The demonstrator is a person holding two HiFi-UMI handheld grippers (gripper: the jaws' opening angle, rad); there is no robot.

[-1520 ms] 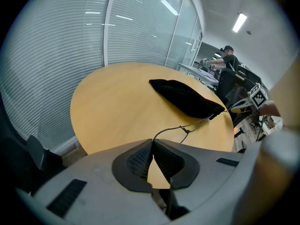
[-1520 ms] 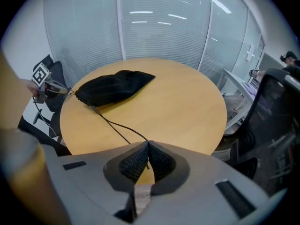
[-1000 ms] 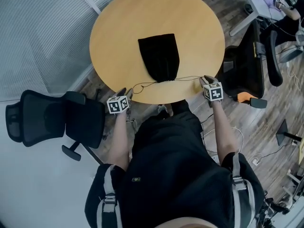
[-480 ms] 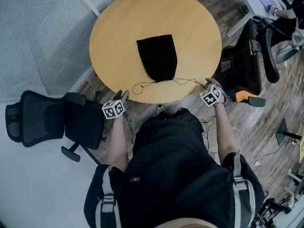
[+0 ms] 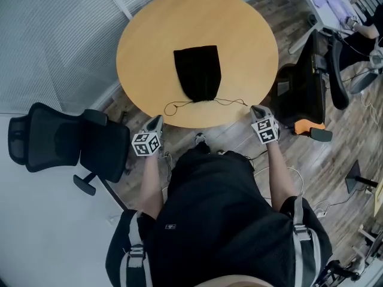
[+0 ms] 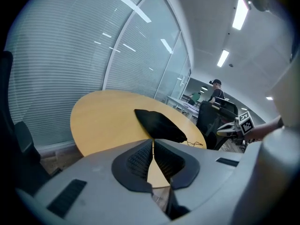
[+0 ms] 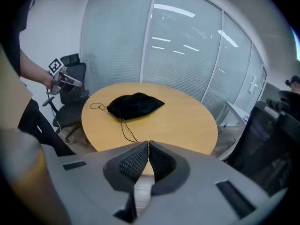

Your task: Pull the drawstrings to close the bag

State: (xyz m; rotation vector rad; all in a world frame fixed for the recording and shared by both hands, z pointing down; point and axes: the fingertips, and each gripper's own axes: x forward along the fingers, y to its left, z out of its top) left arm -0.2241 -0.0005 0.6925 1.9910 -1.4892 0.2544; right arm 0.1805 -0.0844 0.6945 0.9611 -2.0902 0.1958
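Note:
A black drawstring bag (image 5: 197, 72) lies flat on the round wooden table (image 5: 239, 34), its gathered mouth toward me. Its thin cords trail from the mouth: a loop (image 5: 173, 106) to the left and a strand (image 5: 232, 102) to the right, both loose on the tabletop. My left gripper (image 5: 157, 122) hangs just off the table's near edge, jaws shut with nothing between them. My right gripper (image 5: 256, 109) is also off the edge, shut and empty. The left gripper view shows the bag (image 6: 159, 124) beyond the shut jaws (image 6: 153, 142). The right gripper view shows the bag (image 7: 135, 104) and cord (image 7: 125, 128).
A black office chair (image 5: 60, 142) stands left of the table, another black chair (image 5: 311, 82) to the right with an orange object (image 5: 308, 124) by its base. Glass walls with blinds lie beyond the table. A person (image 6: 215, 90) stands in the far background.
Both grippers have drawn back from the table's near edge toward me. The cords that reached toward them now lie slack on the tabletop. The bag has not moved.

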